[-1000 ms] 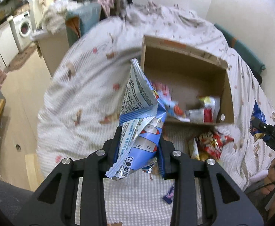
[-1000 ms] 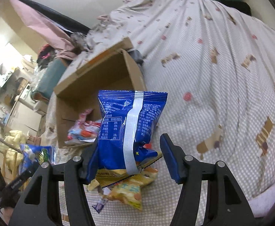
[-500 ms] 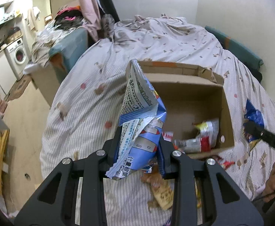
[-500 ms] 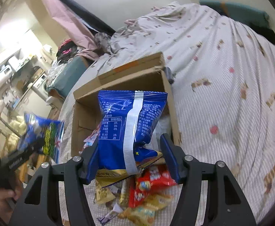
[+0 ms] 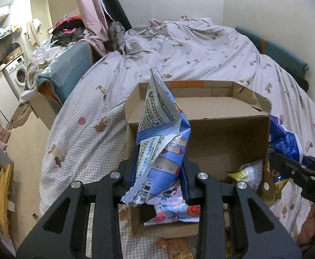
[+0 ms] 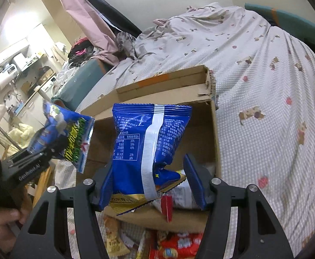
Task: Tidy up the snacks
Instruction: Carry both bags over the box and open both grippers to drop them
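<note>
On the bed [image 5: 200, 49]: open cardboard box [image 5: 222, 142]
Far left: washing machine [image 5: 17, 73]
Left gripper [image 5: 157, 172]: clamps light-blue snack bag [image 5: 161, 146]
Right gripper [image 6: 151, 179]: grips dark-blue snack packet [image 6: 148, 142]

A: What is reading clearly?
B: "GenRobot.AI" is showing on the left gripper [image 6: 47, 149]; "DA" on the right gripper [image 5: 275, 161].
A: And the dark blue packet [image 6: 148, 142]?
B: It is displaying "9.3", "26.8", "61.8".

Both wrist cams look fwd along their fingers, angled down, close above the cardboard box [image 5: 226, 138] on the bed [image 5: 189, 49]. Left cam sits box's left, right cam opposite. Shared: box [image 6: 202, 133], bed [image 6: 265, 82], each other's gripper.
</note>
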Available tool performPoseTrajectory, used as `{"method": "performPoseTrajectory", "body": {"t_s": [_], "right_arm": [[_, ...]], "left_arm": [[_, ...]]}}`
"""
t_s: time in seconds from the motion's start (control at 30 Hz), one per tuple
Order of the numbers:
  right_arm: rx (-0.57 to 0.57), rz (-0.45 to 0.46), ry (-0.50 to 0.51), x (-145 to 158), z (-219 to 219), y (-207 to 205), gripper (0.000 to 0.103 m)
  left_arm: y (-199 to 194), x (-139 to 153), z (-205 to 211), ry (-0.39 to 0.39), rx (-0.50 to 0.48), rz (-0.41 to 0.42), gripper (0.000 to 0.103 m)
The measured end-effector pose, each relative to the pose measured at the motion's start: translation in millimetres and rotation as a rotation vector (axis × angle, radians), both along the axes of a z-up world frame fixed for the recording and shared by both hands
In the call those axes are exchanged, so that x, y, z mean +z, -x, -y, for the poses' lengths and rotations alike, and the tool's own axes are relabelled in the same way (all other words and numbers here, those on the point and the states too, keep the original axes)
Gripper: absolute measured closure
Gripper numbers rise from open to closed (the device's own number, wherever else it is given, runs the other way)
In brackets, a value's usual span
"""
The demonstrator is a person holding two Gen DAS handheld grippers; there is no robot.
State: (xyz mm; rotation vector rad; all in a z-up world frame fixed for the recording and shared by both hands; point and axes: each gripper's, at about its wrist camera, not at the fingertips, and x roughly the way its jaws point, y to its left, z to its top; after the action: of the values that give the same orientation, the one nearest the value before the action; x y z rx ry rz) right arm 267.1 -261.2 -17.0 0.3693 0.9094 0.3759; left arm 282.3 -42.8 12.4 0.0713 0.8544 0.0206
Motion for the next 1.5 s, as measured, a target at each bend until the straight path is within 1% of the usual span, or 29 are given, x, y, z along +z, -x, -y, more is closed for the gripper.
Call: {"method": "performPoseTrajectory", "body": {"t_s": [0.1, 0.23, 0.33, 0.47, 0.53, 0.63, 0.7, 0.8, 0.87, 0.9, 0.97, 1.0, 1.03, 1.07, 1.1, 1.2, 1.23, 1.27, 1.37, 1.5], "right_arm": [[-0.001, -0.026, -0.022, -12.7, -1.1, -2.1, 0.041], [0.003, -0.063, -0.034, -25.7, -1.5, -5.8, 0.041], [0.009, -0.079, -0.04, -30.8, -4.4, -7.3, 0.041], [0.016, -0.084, -0.035, -33.8, -9.4, -8.1, 0.041], [0.015, -0.087, -0.032, -35.1, -10.3, -8.4, 0.041], [0.007, -0.091, -0.047, -36.2, -7.8, -9.6, 0.041], [0.0, -0.094, -0.059, -37.2, -5.9, -10.5, 0.041], [-0.009, -0.103, -0.088, -40.0, -2.4, -11.9, 0.04], [-0.015, -0.105, -0.108, -41.3, -0.1, -12.5, 0.039], [-0.016, -0.107, -0.118, -42.2, 1.5, -13.5, 0.039], [-0.014, -0.129, -0.146, -45.7, 3.1, -15.3, 0.038], [-0.017, -0.141, -0.145, -46.8, 3.1, -15.9, 0.032], [-0.031, -0.143, -0.14, -46.7, 4.8, -16.0, 0.028], [-0.041, -0.138, -0.141, -45.6, 6.6, -15.5, 0.019], [-0.049, -0.131, -0.142, -43.9, 9.0, -14.9, 0.014], [-0.074, -0.121, -0.151, -38.2, 18.4, -14.8, 0.014], [-0.073, -0.117, -0.151, -37.1, 19.4, -15.2, 0.014], [-0.072, -0.112, -0.145, -35.5, 20.3, -15.2, 0.014], [-0.079, -0.105, -0.131, -33.3, 22.3, -14.2, 0.014], [-0.094, -0.119, -0.152, -34.4, 26.2, -16.1, 0.014]], "left_arm": [[-1.1, -10.0, 1.7, 0.0, -0.011, -0.001, 0.075], [-2.1, -21.2, 7.3, -0.037, -0.03, 0.001, 0.075], [-3.5, -25.4, 4.8, -0.023, -0.021, -0.009, 0.075], [-3.4, -21.9, 8.0, -0.025, -0.024, 0.013, 0.075], [-1.4, -18.7, 13.3, -0.036, -0.04, 0.037, 0.075], [-0.7, -20.3, 20.1, -0.039, -0.063, 0.045, 0.075], [-0.3, -22.7, 25.4, -0.054, -0.083, 0.052, 0.075], [-2.7, -29.9, 33.5, -0.082, -0.105, 0.034, 0.073], [-3.2, -33.3, 33.0, -0.077, -0.088, 0.016, 0.073], [-3.5, -34.2, 32.6, -0.062, -0.085, 0.005, 0.07], [-4.1, -37.9, 34.9, -0.03, -0.11, -0.032, 0.052], [-3.7, -39.1, 36.1, -0.008, -0.122, -0.047, 0.034], [-2.5, -40.0, 36.8, 0.02, -0.135, -0.056, 0.02], [-0.4, -40.2, 37.8, 0.048, -0.152, -0.064, 0.016], [1.3, -40.2, 39.7, 0.056, -0.164, -0.065, 0.014], [5.8, -39.6, 44.8, 0.044, -0.197, -0.056, 0.014], [5.9, -38.9, 43.9, 0.041, -0.193, -0.049, 0.014], [5.5, -38.1, 42.0, 0.041, -0.184, -0.044, 0.014], [0.9, -36.6, 28.9, 0.075, -0.14, -0.053, 0.014], [1.7, -32.5, 9.3, 0.123, -0.095, -0.04, 0.014]]}}
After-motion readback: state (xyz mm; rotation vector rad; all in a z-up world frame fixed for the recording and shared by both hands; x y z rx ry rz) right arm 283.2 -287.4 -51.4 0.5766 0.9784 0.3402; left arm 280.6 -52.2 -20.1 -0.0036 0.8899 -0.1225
